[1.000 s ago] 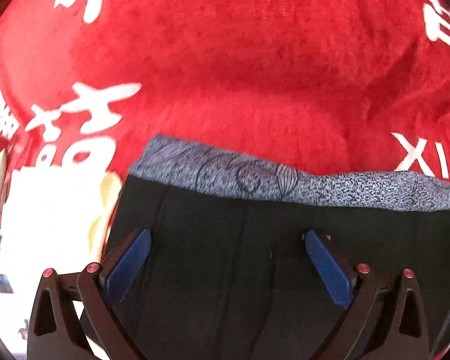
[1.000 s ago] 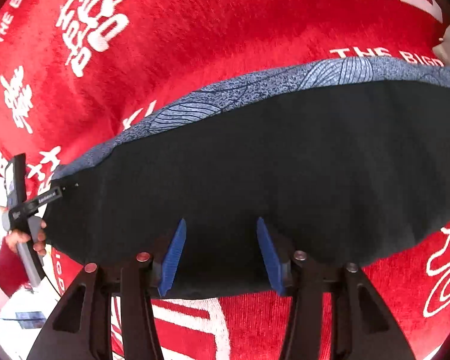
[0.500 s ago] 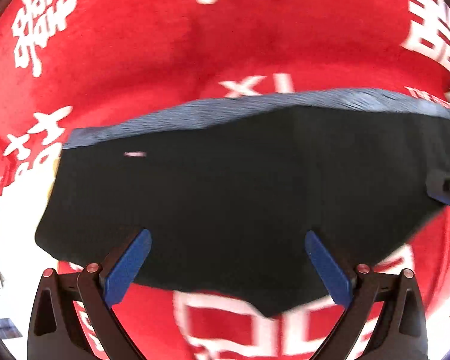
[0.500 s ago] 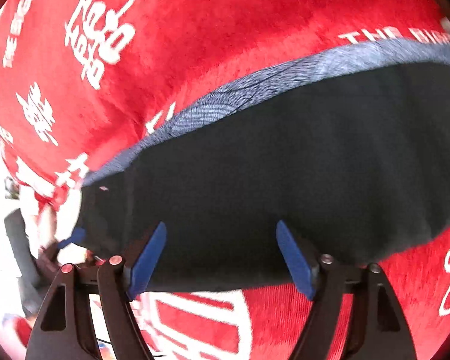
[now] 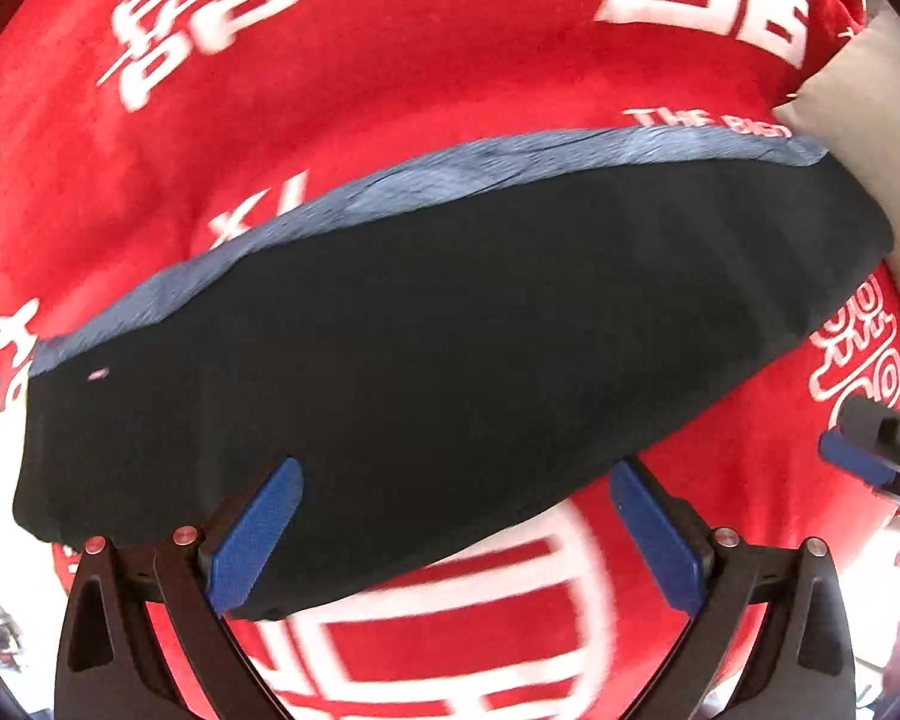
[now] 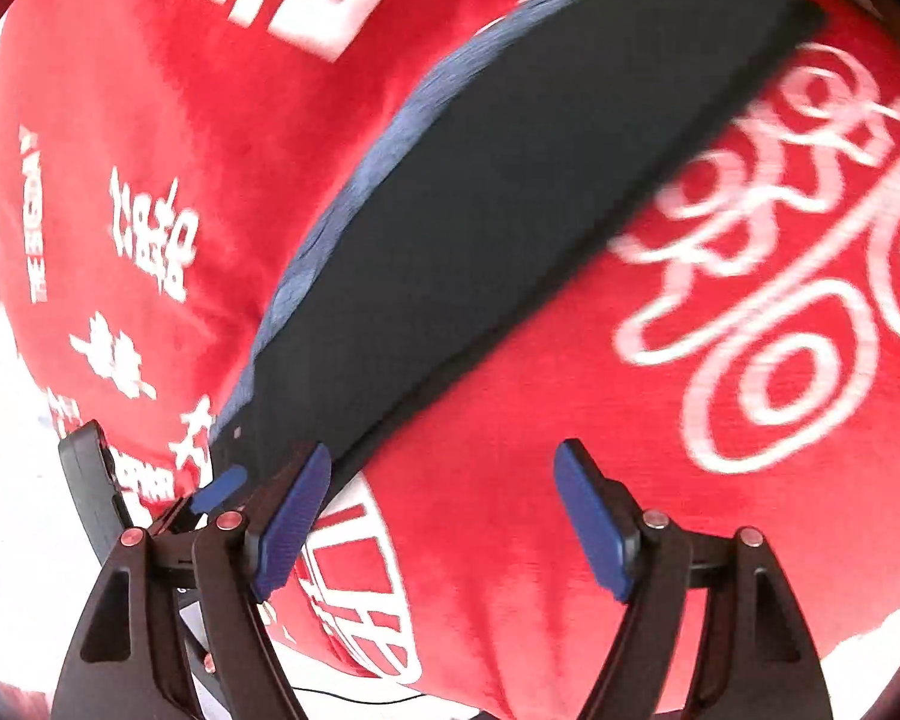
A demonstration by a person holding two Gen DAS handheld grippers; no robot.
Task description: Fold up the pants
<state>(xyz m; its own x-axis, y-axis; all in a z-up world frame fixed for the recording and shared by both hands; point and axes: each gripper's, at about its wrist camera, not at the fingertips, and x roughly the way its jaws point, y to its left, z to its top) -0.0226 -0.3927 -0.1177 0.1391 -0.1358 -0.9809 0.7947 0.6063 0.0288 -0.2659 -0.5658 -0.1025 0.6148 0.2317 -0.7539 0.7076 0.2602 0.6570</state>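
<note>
Red blanket (image 5: pixel 390 90) bears flat, folded black pants (image 5: pixel 426 324), grey-blue-edged.

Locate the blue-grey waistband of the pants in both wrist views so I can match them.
Left wrist: the waistband arcs along the pants' upper edge, lower left to upper right.
Right wrist: the waistband runs diagonally along the pants' upper-left edge, centre to top right.
Shared landmark: the red blanket, with "THE BIG DAY" lettering.
</note>
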